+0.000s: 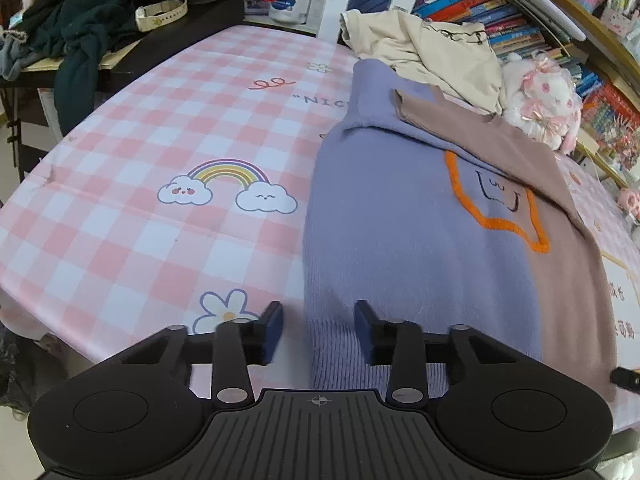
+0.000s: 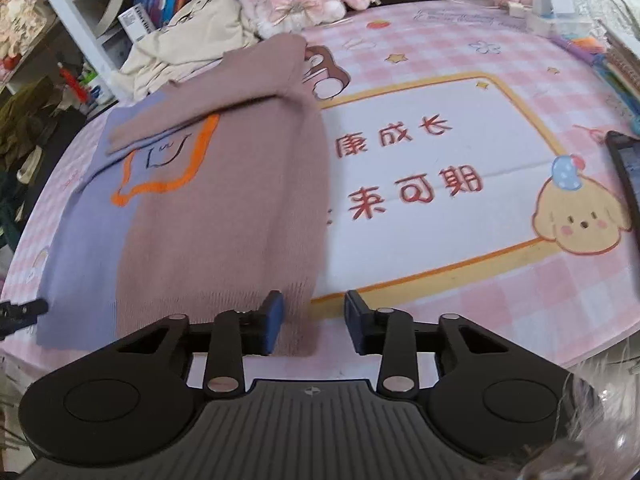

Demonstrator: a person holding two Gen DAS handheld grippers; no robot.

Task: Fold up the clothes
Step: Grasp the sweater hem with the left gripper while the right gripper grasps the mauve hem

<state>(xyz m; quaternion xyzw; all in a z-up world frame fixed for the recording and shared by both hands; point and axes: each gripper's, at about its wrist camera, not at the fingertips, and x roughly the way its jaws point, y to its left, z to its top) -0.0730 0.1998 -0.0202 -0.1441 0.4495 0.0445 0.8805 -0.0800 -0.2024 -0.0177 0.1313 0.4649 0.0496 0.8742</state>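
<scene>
Straddling the ribbed hem of a half-lilac, half-mauve sweater (image 1: 400,240), both grippers stood with jaws parted and held nothing.

Nearest, the left gripper (image 1: 319,330) bracketed the lilac hem corner and the right gripper (image 2: 314,320) the mauve one; the sweater lay flat on the pink checked tablecloth (image 1: 140,220), a mauve sleeve (image 2: 208,108) already folded across its chest. I judged a shallow bite on the fuzzy knit could slip and skew any fold. Farther off, only the left view showed the rainbow print (image 1: 228,188); only the right showed the puppy print (image 2: 580,220).
</scene>
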